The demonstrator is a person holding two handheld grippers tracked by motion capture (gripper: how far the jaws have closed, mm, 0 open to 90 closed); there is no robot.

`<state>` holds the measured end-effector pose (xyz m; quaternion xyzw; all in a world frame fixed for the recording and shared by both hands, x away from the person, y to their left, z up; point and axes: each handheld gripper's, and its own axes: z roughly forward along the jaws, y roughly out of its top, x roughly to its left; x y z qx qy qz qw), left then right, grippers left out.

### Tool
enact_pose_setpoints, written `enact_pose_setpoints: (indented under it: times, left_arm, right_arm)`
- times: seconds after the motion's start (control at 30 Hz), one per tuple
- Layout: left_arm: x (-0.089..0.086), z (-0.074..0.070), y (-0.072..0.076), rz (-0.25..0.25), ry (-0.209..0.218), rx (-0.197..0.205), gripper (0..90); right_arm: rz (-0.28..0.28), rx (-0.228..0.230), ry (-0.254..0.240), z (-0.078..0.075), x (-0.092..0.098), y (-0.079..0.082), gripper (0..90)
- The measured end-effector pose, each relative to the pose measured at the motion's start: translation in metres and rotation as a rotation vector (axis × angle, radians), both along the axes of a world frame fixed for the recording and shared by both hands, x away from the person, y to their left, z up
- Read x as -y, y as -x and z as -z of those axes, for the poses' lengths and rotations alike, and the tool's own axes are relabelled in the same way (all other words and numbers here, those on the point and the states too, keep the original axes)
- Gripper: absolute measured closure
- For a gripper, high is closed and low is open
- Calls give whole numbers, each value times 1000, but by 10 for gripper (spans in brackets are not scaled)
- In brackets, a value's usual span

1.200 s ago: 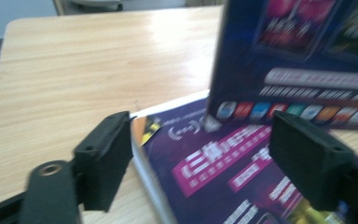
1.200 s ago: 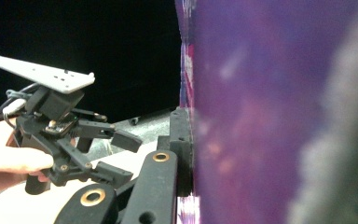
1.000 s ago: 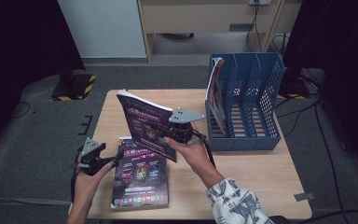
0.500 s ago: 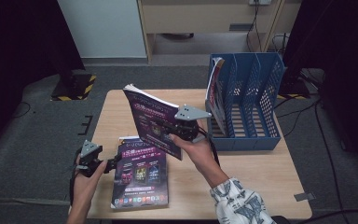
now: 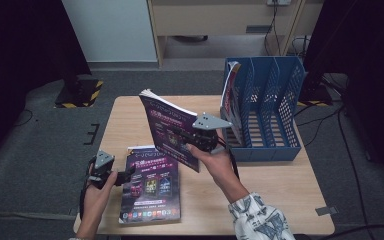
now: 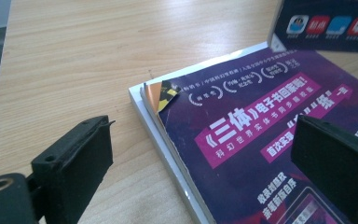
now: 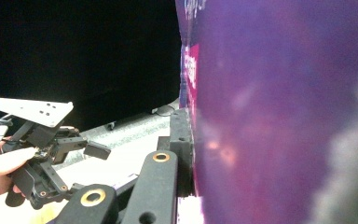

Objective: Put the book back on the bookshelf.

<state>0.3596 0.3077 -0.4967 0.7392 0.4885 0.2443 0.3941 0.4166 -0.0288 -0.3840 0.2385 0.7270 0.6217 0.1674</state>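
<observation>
Right gripper, fingers pinching a purple magazine, has raised it nearer upright toward the blue file rack at 3 o'clock, probably for filing. Left gripper, fingers spread, has retreated to the stacked magazines on the worktop.

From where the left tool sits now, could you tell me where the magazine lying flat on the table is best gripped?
Probably at its near left corner. The flat magazine lies on a white-edged one beneath, and its orange corner curls slightly up, leaving a lip. The left tool, open, already straddles that edge, so come in low from the table's left side, one jaw sliding under the lip.
</observation>
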Motion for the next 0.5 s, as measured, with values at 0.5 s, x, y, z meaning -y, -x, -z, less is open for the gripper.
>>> enact_pose_setpoints:
  times: [0.5]
  left_arm:
    - [1, 2, 1, -9, -20, -13, 51]
  right_arm:
    - [23, 0, -10, -2, 13, 1, 824]
